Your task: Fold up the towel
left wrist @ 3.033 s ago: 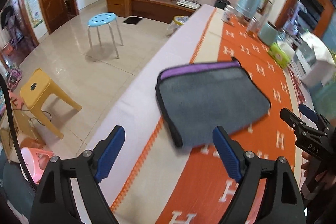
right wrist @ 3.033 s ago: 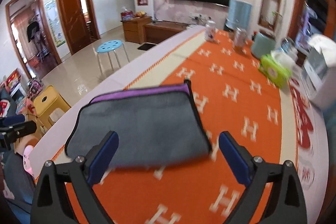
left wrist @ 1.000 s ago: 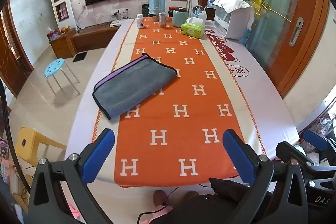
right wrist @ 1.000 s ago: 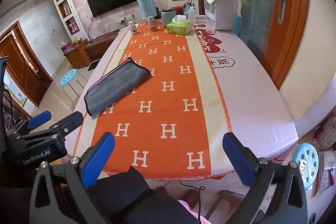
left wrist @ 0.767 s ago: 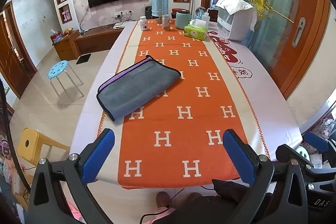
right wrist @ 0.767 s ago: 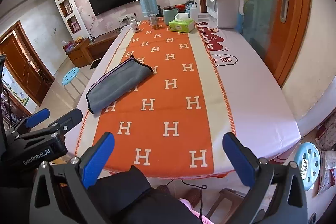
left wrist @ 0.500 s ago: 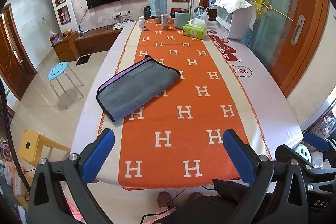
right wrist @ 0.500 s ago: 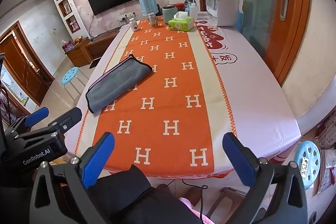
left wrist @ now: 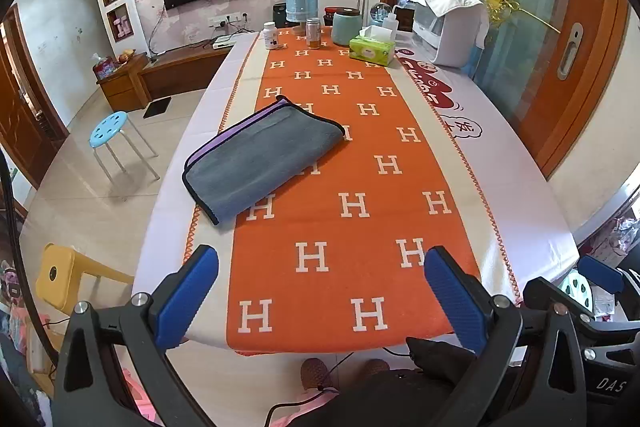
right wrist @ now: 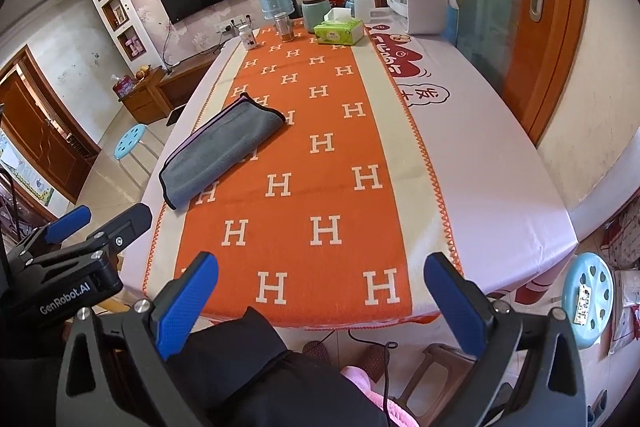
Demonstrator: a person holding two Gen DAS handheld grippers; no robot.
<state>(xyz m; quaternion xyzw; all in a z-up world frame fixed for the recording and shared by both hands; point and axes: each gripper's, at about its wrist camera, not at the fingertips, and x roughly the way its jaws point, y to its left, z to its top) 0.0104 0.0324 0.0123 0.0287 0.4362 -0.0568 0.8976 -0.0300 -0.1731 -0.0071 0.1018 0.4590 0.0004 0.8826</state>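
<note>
The grey towel [left wrist: 262, 157] lies folded on the surface's [left wrist: 516, 187] left part, across the orange runner's [left wrist: 360, 187] edge. Both the left gripper [left wrist: 321, 291] and right gripper [right wrist: 321, 293] hang well back, fingers spread wide, holding nothing. A glass jar [left wrist: 313, 33] at the far end holds something amber.

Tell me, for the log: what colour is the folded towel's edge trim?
Black trim on the folded grey-and-purple towel, clearest in the left wrist view.

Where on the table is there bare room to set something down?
Free: the orange runner between the folded towel and the near edge, and the pale cloth right of its fringe. Crowded: the far end, around the tissue box, jars and white appliance.
</note>
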